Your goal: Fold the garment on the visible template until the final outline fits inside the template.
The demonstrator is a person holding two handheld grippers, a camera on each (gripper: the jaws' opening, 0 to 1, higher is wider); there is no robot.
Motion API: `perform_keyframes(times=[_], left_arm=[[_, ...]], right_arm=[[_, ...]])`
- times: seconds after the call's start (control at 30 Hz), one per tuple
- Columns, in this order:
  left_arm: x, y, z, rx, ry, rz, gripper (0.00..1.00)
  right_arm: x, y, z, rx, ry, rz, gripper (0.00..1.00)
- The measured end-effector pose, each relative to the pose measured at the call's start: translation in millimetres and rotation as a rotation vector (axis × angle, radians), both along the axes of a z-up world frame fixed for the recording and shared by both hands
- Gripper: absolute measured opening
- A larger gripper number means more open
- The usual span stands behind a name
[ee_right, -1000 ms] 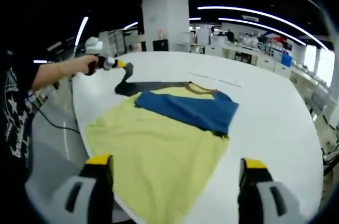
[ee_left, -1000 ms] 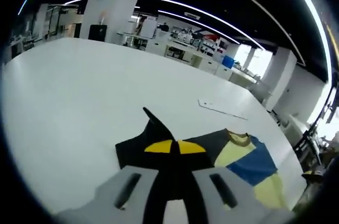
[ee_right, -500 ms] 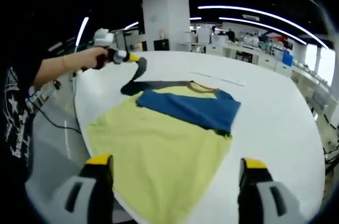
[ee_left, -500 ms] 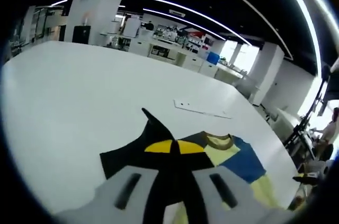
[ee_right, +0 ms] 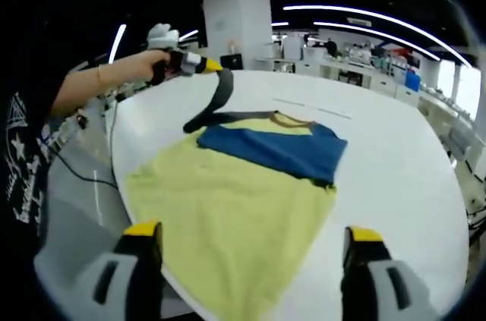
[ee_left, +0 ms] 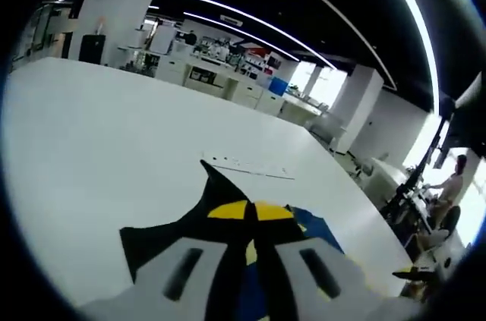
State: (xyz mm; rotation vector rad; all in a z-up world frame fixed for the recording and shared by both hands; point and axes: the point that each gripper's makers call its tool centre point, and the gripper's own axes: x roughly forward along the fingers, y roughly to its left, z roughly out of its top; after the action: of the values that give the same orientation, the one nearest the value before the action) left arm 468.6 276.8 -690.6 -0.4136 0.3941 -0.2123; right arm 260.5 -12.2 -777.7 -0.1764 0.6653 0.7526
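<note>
On smooth white table (ee_right: 395,162), left gripper (ee_right: 214,67) pinches limp dark sleeve (ee_right: 215,99).

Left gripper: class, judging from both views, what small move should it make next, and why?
Probably carry the dark sleeve inward over the blue panel. The left gripper is shut on the sleeve and holds it lifted above the table, while the right gripper hangs open.

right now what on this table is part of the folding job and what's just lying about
Part of the job:
shirt
its dark sleeve, pinched in the left gripper
right gripper, open over the hem
table

Just lying about:
white strip beyond the shirt
background workbenches
</note>
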Motion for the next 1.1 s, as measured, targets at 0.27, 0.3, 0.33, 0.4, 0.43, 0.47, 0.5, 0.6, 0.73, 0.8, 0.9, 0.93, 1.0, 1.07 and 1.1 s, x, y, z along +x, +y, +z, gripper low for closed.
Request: perform_keyframes(times=[0.27,0.3,0.33,0.4,0.43,0.47,0.5,0.6,0.73,0.8,0.9,0.93,1.0,1.07,1.1], left_arm=[[6.8,-38.3,3.7,-0.045,-0.015,-0.063,0.0],[8.3,-45.7,4.7,-0.057,-0.015,-0.075,0.0],[9.8,-52.1,5.9,-0.068,-0.018,-0.086,0.0],[12.0,-61.8,6.8,-0.088,-0.013,-0.102,0.0],[13.6,-65.9,7.2,-0.092,-0.014,-0.114,0.0],[14.8,-69.9,7.3,-0.094,-0.011,-0.121,0.0],[16.0,-76.0,7.5,-0.094,-0.013,-0.134,0.0],[15.2,-93.8,9.1,-0.105,-0.016,-0.164,0.0],[15.6,-114.7,9.7,-0.117,-0.015,-0.206,0.0],[14.8,-124.9,6.8,-0.109,-0.011,-0.235,0.0],[13.8,-138.7,2.6,-0.109,-0.003,-0.263,0.0],[13.0,-143.2,1.8,-0.109,-0.002,-0.274,0.0],[13.3,-151.8,2.1,-0.11,-0.008,-0.3,0.0],[14.0,-156.1,5.8,-0.127,-0.019,-0.298,0.0],[14.1,-157.0,6.7,-0.138,-0.019,-0.302,0.0]], right_arm=[[-2.0,2.4,-2.4,0.011,0.007,0.01,1.0],[-2.7,3.3,-3.0,0.011,0.01,0.012,1.0],[-3.1,4.1,-4.7,0.012,0.012,0.016,1.0],[-3.6,4.6,-5.9,0.013,0.014,0.018,1.0],[-3.9,4.9,-6.2,0.014,0.016,0.018,1.0],[-5.2,6.3,-5.7,0.016,0.017,0.021,1.0],[-5.8,7.0,-5.4,0.017,0.017,0.022,1.0],[-6.7,7.4,-4.2,0.028,0.019,0.017,1.0],[-6.7,6.4,-3.5,0.037,0.022,0.008,1.0],[-6.6,5.5,-3.7,0.029,0.02,0.008,1.0],[-5.3,4.6,-3.3,0.027,0.017,0.0,1.0],[-4.0,3.4,-3.5,0.025,0.015,-0.003,1.0],[-3.8,3.1,-3.2,0.023,0.016,-0.006,1.0],[-4.0,2.7,-3.1,0.021,0.017,-0.008,1.0],[-4.2,2.1,-3.1,0.019,0.017,-0.01,1.0]])
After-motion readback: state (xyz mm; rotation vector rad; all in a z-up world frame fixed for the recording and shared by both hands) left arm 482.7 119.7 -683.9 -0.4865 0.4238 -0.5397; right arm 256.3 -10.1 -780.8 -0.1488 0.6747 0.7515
